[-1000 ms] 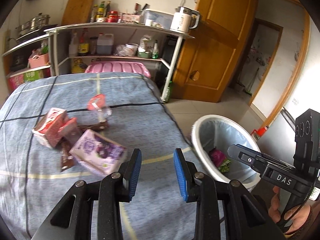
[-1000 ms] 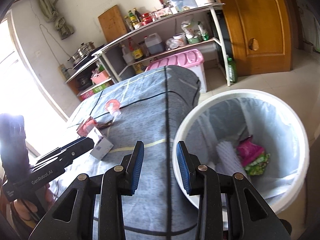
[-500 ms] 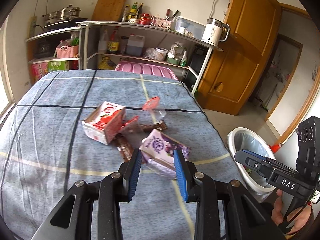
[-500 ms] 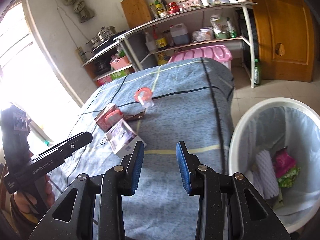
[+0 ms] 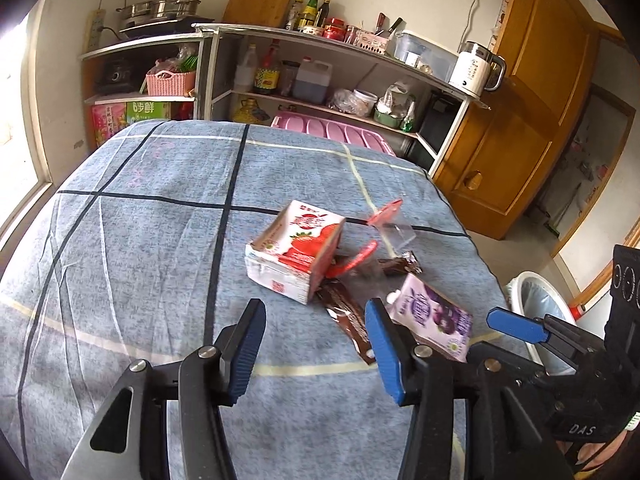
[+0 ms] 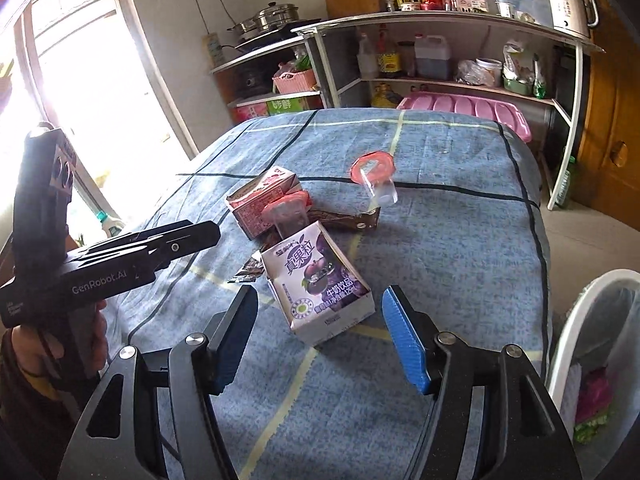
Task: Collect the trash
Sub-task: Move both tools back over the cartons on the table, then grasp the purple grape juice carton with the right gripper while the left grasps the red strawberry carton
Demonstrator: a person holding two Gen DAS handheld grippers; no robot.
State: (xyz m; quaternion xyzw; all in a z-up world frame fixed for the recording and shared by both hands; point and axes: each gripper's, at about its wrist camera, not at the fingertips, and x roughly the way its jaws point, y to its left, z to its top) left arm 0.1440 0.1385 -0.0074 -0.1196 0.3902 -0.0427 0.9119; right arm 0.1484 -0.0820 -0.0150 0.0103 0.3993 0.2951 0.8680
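Note:
A pile of trash lies on the blue checked cloth (image 5: 140, 240): a red strawberry milk carton (image 5: 296, 250), a purple milk carton (image 6: 320, 280) (image 5: 434, 320), brown wrappers (image 5: 346, 312), and two clear cups with red lids (image 6: 374, 178) (image 6: 286, 210). My left gripper (image 5: 316, 344) is open and empty, just short of the red carton. My right gripper (image 6: 320, 340) is open wide and empty, its fingers either side of the purple carton's near end, not touching. The white bin (image 6: 588, 344) stands on the floor at right, with trash inside.
Metal shelves (image 5: 320, 64) with bottles, pots and a kettle stand behind the table. A pink crate (image 5: 332, 132) sits under them. A wooden door (image 5: 528, 120) is at the right. A window (image 6: 72, 80) is at the left.
Both grippers swung away from the bin toward the trash pile and opened wider. The purple carton is now close in front of my right gripper; the red carton is before my left.

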